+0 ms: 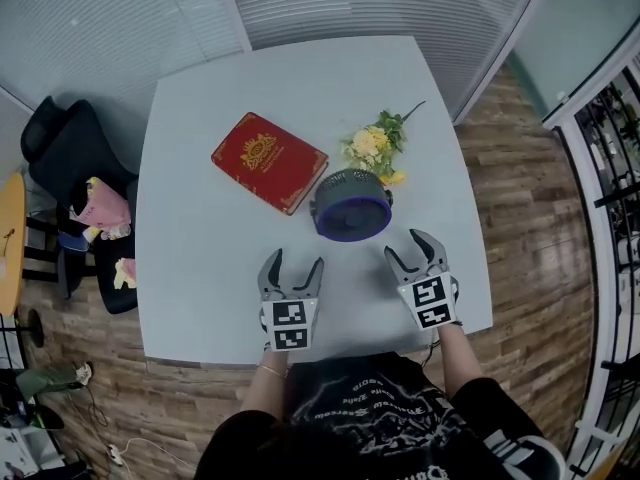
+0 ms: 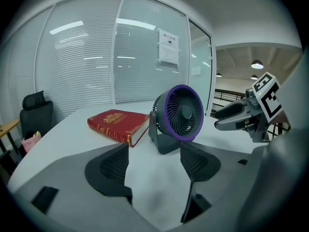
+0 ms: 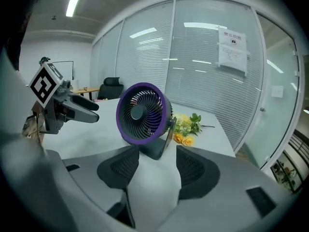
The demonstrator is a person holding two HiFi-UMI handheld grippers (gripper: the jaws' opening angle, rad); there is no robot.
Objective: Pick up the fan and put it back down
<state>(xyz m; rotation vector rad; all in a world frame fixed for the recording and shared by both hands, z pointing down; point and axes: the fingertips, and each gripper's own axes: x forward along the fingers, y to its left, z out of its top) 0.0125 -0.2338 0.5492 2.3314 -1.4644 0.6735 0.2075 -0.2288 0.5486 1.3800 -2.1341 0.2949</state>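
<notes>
The left gripper point(image 1: 295, 262) hangs low over the near edge of the table point(image 1: 200, 268) with its jaws apart and only bare tabletop between them. The right gripper point(image 1: 403, 243) hangs beside it, its jaws likewise apart and empty. The fan point(image 1: 351, 206) stands upright on its base near the middle of the table, ahead of both grippers and between their lines, touching neither. It is dark grey with a purple ring round the grille, and its face is turned toward the person. In the left gripper view the fan sits just beyond the right-hand jaw, with the other gripper reaching in from the right. In the right gripper view it stands just past the left-hand jaw. A red book point(image 1: 269, 161) with a gold emblem lies flat to the fan's left, its near corner just beside the fan's base. A bunch of yellow flowers point(image 1: 375, 146) with green leaves lies on the table right behind the fan. Off the table's left side stands a black chair point(image 1: 60, 143) with pink things point(image 1: 98, 208) on it. The floor point(image 1: 520, 218) is wood planks. Behind the table runs a glass wall point(image 2: 82, 57) with blinds, and a paper sheet point(image 2: 168, 47) is stuck to it.
</notes>
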